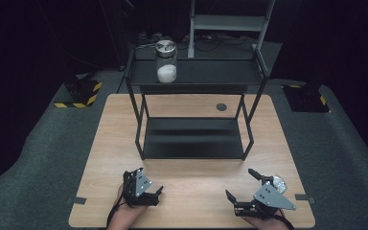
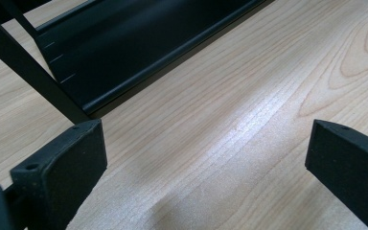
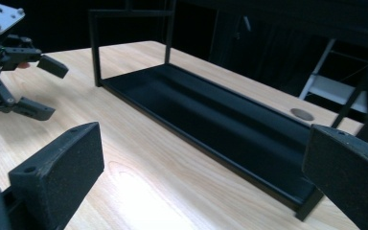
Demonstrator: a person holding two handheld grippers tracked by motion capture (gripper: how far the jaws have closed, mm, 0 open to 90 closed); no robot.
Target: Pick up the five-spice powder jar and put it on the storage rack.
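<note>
In the high view I see my left gripper low and left of centre in the frame, sitting on the wooden table with a hand behind it at the bottom edge; its jaws are spread and nothing sits between them. From the left gripper view the two black pads stand far apart over bare wood grain, and the foot of the black shelf rack crosses the upper left of that picture, close ahead of the pads. Moving toward the middle of the high view, the rack stands on the table with its lower tray just above the frame's centre and its upper shelf higher up; on that upper shelf, toward its left end and in the upper middle of the frame, stands the glass jar with a metal lid and something white in its bottom. The jar is well apart from both grippers. Further right, low and right of centre, my right gripper hovers over the table with jaws spread wide and empty. In the right gripper view its pads frame the rack's lower tray running from the centre to the lower right, and the left gripper shows at the upper left, also gaping
</note>
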